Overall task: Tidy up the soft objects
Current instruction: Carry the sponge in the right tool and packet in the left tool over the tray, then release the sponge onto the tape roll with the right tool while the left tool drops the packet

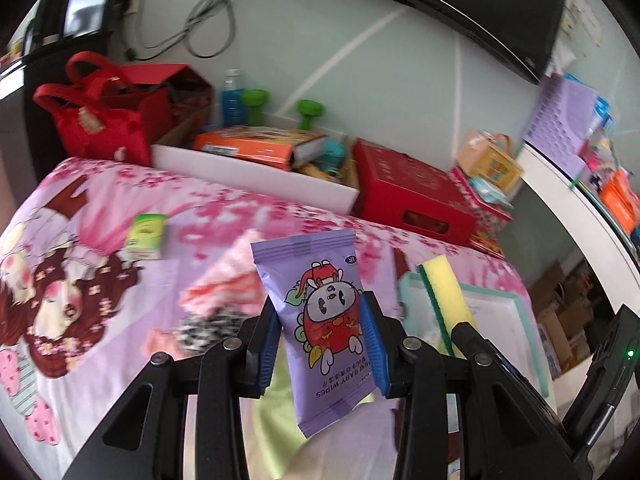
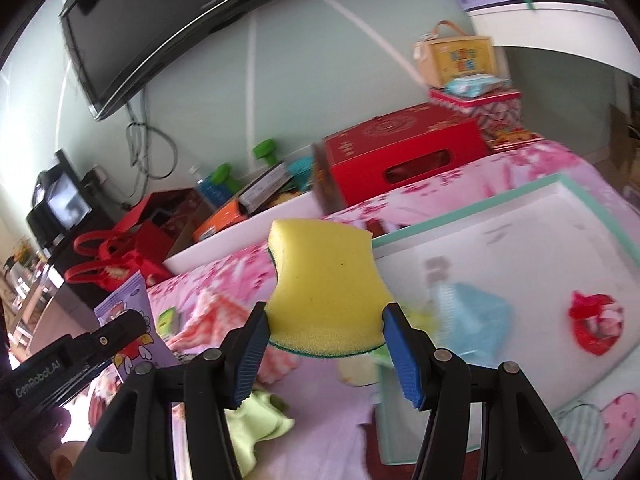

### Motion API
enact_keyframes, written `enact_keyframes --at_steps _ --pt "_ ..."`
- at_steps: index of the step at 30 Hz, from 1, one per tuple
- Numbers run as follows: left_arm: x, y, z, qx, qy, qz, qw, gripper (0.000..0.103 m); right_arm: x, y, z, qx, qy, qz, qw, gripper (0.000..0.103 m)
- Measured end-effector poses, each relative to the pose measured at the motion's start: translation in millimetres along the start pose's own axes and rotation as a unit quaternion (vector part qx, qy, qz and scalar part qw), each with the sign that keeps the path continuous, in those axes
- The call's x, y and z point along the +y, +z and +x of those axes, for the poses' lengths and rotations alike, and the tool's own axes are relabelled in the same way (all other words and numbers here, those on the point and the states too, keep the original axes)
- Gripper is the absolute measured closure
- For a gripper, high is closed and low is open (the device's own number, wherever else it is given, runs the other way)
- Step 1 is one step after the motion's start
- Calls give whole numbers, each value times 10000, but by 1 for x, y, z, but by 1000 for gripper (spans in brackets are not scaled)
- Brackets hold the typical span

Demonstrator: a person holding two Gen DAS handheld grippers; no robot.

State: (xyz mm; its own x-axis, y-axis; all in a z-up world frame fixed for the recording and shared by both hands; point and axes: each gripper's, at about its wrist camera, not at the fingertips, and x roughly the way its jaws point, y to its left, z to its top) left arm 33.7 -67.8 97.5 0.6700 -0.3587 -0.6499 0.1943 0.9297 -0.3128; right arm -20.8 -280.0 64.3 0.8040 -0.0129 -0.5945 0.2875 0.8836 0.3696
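Observation:
My left gripper (image 1: 322, 344) is shut on a purple baby wipes pack (image 1: 324, 320) and holds it upright above the bed. My right gripper (image 2: 326, 344) is shut on a yellow sponge with a green scrub side (image 2: 328, 292), held above the bed just left of a white tray with a teal rim (image 2: 600, 216). The sponge (image 1: 448, 300) and the tray (image 1: 516, 304) also show at the right of the left wrist view. In the tray lie a light blue soft item (image 2: 472, 320) and a red scrunchie (image 2: 592, 316).
On the pink cartoon bedsheet (image 1: 100, 260) lie a pink-red cloth (image 1: 228, 284), a black-and-white scrunchie (image 1: 204, 330), a green cloth (image 2: 256, 420) and a small green box (image 1: 146, 236). Behind stand a red bag (image 1: 104, 120), a white box (image 1: 256, 176) and a red box (image 1: 412, 196).

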Motion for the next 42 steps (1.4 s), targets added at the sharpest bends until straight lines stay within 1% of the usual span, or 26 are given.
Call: enact_keyframes --at_steps 4,8,12,19,24,30,33,34,36,37,38,41,42 --pt "-26 -4 12 78 -192 216 9996 63 -27 7 -7 -91 -289 189 9994 43" --pt "-50 -9 22 130 -367 415 9984 63 -53 13 -14 -207 -721 297 9967 43" --pt "-71 -13 30 189 -474 650 9966 63 -80 18 -21 -312 -966 552 9933 43" --pt "-122 -18 49 331 -798 1118 9900 63 -109 20 -27 -414 -1653 639 9833 43" --pt "-152 -21 70 603 -1135 1194 9845 63 -126 19 -27 -398 -2073 696 9750 43" --pt "-179 -23 91 791 -1276 1289 9802 63 -144 18 -32 -436 -2234 858 9700 43" --pt "-189 -22 100 845 -1368 1278 9787 61 -146 19 -33 -483 -2311 869 9678 40" --pt "-191 -22 104 891 -1387 1266 9782 60 -147 20 -32 -470 -2300 871 9681 40" --pt "-194 -22 108 942 -1339 1239 9787 51 -147 20 -32 -458 -2304 890 9680 38" --pt "-194 -23 110 955 -1313 1244 9789 40 -147 20 -32 -452 -2318 888 9676 36" --pt "-194 -24 111 977 -1283 1243 9791 35 -147 20 -32 -438 -2340 877 9673 34" --pt "-191 -26 113 1027 -1269 1192 9794 34 -146 20 -30 -376 -2356 832 9676 33" --pt "-190 -26 113 1039 -1248 1166 9798 32 -146 20 -29 -362 -2379 815 9672 30"
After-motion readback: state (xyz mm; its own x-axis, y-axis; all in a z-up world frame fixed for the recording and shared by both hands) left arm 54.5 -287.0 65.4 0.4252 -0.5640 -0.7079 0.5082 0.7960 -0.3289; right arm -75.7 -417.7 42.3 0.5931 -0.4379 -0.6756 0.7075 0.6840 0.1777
